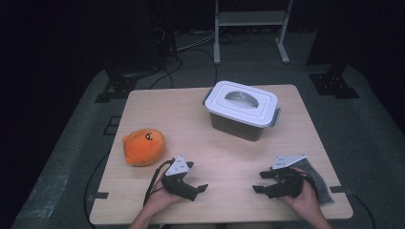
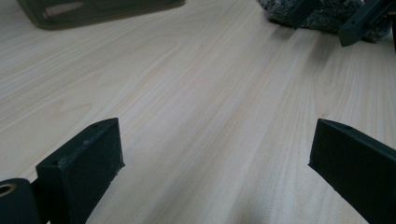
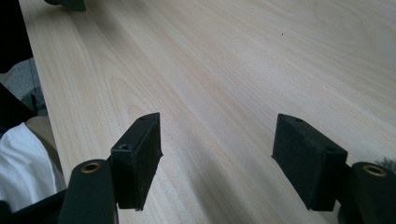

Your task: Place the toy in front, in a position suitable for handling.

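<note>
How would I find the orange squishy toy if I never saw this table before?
Look at the wooden table and go to its left edge, about halfway down. There lies the orange plush toy, round and soft, with a small dark face on top, just beyond the left gripper. Nothing else here is orange: the storage box is grey with a white lid.

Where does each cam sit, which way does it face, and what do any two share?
High view: above the person's side, looking forward and down on the table; forearms, left gripper, right gripper.
Left gripper view: low over the table, between its open jaws, toward the grey pouch.
Right gripper view: low, toward the table's near edge; white sleeve.
Shared: the left gripper view also catches the right gripper.
</note>
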`<state>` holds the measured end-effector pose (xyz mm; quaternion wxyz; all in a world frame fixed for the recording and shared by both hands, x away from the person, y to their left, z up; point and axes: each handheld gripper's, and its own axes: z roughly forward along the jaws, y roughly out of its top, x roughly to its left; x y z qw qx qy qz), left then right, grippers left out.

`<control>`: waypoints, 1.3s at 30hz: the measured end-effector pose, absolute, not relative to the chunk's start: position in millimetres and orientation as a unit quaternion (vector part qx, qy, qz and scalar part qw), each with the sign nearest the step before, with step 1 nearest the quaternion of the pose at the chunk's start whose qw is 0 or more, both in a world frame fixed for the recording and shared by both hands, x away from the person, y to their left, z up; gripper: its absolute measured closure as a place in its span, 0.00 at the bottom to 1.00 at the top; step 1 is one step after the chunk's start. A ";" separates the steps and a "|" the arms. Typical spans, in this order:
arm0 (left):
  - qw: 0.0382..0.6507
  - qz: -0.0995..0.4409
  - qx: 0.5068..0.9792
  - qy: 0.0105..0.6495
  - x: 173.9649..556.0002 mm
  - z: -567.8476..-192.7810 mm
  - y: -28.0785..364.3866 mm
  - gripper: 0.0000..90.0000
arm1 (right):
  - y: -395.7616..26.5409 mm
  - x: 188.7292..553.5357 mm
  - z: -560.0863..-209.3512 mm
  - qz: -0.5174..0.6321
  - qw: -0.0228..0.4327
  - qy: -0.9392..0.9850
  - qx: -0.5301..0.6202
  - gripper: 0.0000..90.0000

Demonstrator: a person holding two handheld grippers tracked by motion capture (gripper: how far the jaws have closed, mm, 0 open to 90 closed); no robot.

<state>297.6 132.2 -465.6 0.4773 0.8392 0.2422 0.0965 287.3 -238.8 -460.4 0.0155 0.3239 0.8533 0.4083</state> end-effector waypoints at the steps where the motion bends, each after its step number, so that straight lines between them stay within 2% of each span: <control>1: 0.478 0.097 0.839 0.243 298.6 -464.9 133.0 0.02 | -239.0 287.6 -460.6 0.408 0.015 0.853 0.324 0.35; 14: 0.502 0.142 0.819 0.239 308.3 -439.4 153.4 0.03 | -239.8 287.4 -460.9 0.407 0.012 0.854 0.323 0.35; 24: 0.524 0.198 0.784 0.266 313.1 -413.2 193.7 0.03 | -239.7 285.6 -460.2 0.410 0.015 0.853 0.324 0.35; 26: 0.525 0.203 0.783 0.266 313.0 -410.0 199.0 0.06 | -239.2 285.8 -460.5 0.409 0.014 0.853 0.324 0.35; 30: 0.527 0.228 0.769 0.279 313.8 -401.0 219.1 0.06 | -238.7 285.5 -460.5 0.410 0.013 0.852 0.325 0.35; 39: 0.527 0.252 0.752 0.306 315.8 -396.0 249.5 0.06 | -238.4 286.1 -460.9 0.410 0.011 0.852 0.326 0.35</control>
